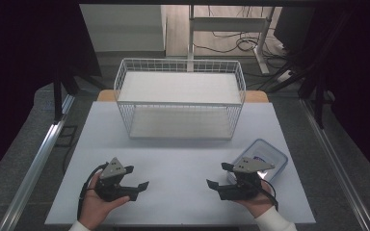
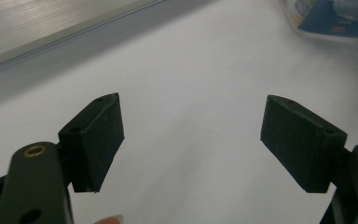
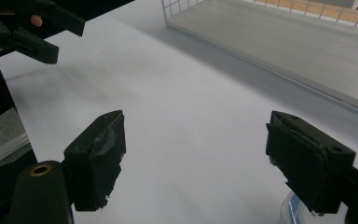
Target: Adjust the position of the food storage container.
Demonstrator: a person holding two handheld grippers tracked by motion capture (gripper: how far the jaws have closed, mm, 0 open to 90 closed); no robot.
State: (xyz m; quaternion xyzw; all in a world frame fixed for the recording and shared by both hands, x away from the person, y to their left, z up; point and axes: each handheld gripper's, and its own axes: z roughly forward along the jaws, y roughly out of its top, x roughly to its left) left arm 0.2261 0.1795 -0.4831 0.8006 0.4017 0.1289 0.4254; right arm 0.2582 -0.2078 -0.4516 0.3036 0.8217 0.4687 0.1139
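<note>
Work has not begun, we judge — our left gripper and right gripper both hang open and empty over the table, while the lidded container sits just beside the right one, near the right edge. Between us and the wire basket lies bare surface — plenty of room.

table: smooth matt white top | basket: thin white-coated metal wire, pale flat liner boards | container: clear glossy plastic, blue printed label | left gripper: matt black plastic, grey plate on top | right gripper: matt black, pads scuffed and rough at the edges
</note>
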